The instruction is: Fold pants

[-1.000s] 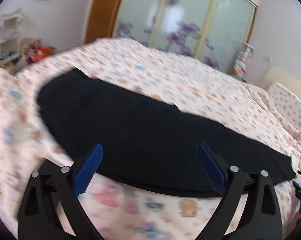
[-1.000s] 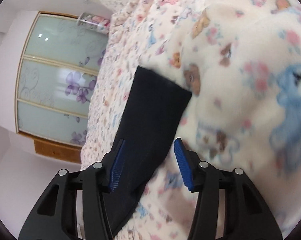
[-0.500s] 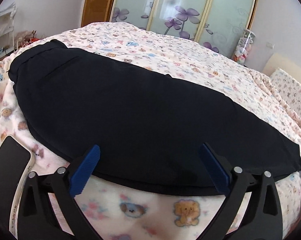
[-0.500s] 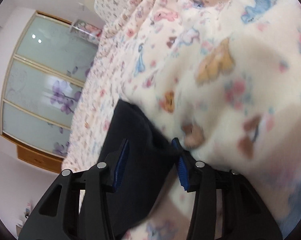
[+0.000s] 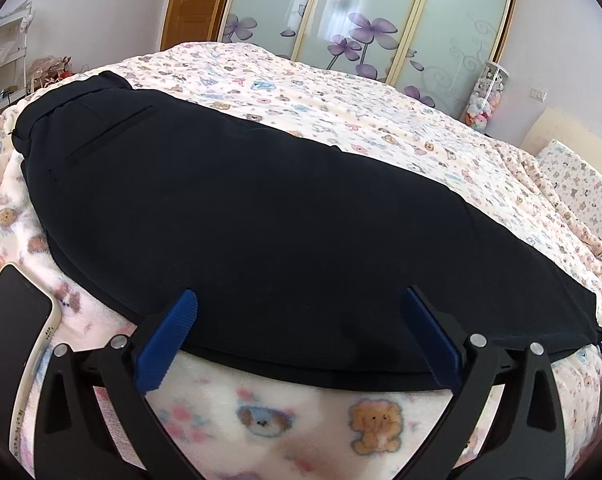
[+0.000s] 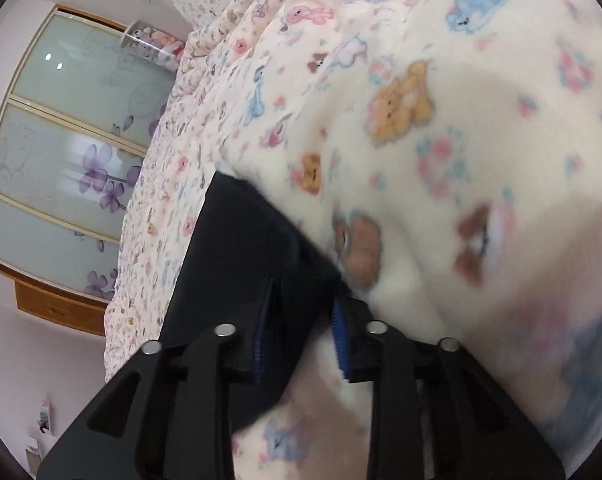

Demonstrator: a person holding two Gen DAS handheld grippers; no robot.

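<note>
Dark navy pants (image 5: 261,208) lie flat across the bed, waistband and pocket at the far left, leg ends at the right. My left gripper (image 5: 297,292) hovers low over their near long edge, jaws wide open with nothing pinched. In the right wrist view the leg end of the pants (image 6: 237,248) runs between the blue pads of my right gripper (image 6: 303,300). Its jaws are closing, the cuff fabric bunching between them with a gap still showing.
A fleece blanket (image 5: 341,100) with bear prints covers the bed. A phone (image 5: 9,340) lies face up on the blanket at my lower left. A pillow (image 5: 581,184) is at the far right, and a wardrobe (image 5: 381,12) with flowered glass doors stands behind.
My left gripper has sunk closer to the pants' near edge and the phone has come into view. My right gripper's jaws have narrowed around the leg end.
</note>
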